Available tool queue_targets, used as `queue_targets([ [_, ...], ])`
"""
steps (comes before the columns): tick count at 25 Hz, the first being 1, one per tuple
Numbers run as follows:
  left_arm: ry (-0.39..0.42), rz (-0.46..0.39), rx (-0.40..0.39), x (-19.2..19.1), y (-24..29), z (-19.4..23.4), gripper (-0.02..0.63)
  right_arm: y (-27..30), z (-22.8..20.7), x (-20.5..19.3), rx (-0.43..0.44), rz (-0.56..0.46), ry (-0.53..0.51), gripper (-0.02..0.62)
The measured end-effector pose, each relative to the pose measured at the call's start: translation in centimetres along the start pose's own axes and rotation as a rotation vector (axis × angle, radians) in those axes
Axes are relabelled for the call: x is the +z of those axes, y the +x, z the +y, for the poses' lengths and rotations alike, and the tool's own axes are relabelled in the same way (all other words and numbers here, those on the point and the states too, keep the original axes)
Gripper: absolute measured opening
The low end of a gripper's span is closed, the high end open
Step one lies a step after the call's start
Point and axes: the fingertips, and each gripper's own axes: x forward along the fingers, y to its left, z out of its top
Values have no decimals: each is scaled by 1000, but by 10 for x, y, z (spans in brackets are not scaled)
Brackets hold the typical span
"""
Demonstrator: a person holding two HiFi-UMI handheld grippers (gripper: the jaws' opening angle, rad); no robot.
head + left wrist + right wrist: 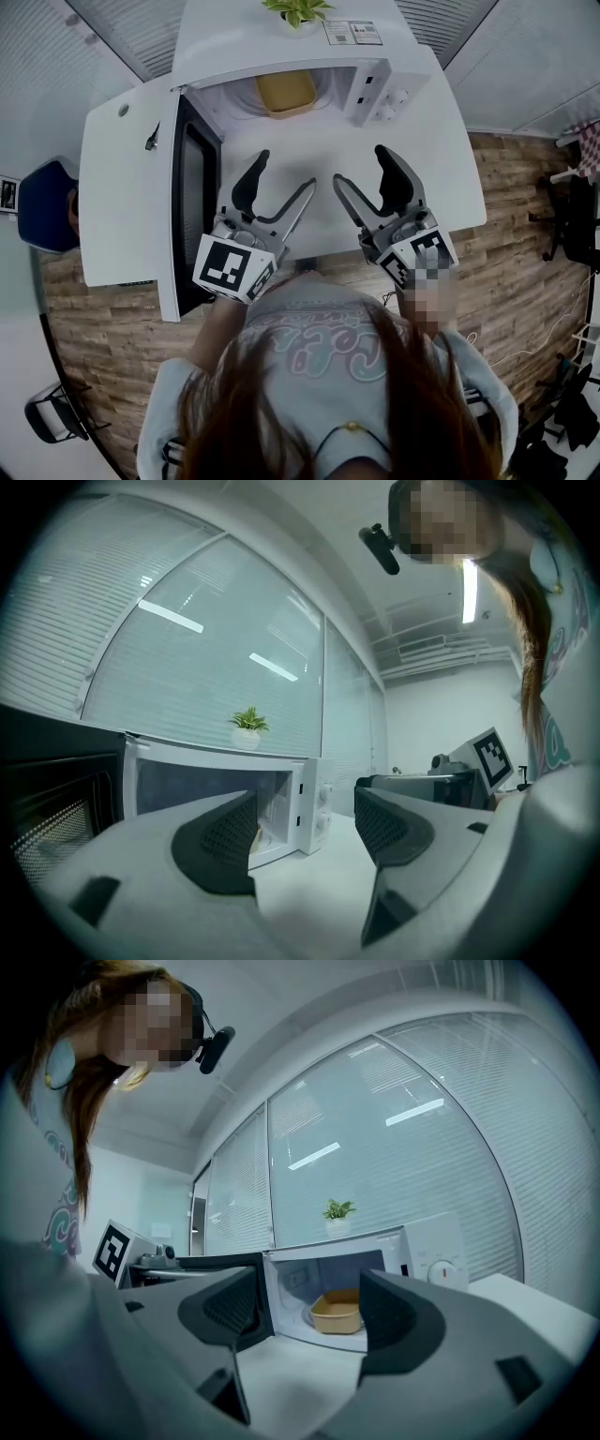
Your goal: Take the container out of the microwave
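One container (285, 91) is seen in the head view, lying inside the microwave (375, 80), whose door (192, 187) is swung open to the microwave's left. Two grippers are held in front of the microwave, well short of its opening: the left gripper (286, 169) and the right gripper (360, 164), each with its jaws spread wide and nothing between them. One potted plant (298, 11) is set on top of the microwave.

In the left gripper view, the jaws are shown wide apart and empty. The microwave (281, 771) is seen obliquely beyond them, and the plant (248, 726) is seen above it.

In the right gripper view, the jaws are likewise parted and empty, and the container (337, 1312) is framed between them, inside the microwave (431, 1251).

The opening of the door is judged done. The container is untouched, so reaching in, gripping and lifting it out are left.
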Motion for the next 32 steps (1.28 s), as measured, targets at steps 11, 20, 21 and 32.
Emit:
queue_targets([
  [11,0,5,2,-4,12,17,296,14,-10,-4,-18,5,2,333],
  [20,-8,2,24,-6,17,24,296,15,-14,-3,-16,9,-13,333],
  [21,-8,2,27,-6,17,25,296,15,-15,-3,-14,11,-14,333],
  [32,-21,31,101,-19,32,49,296,35,-34,-12,52,42,-6,333],
])
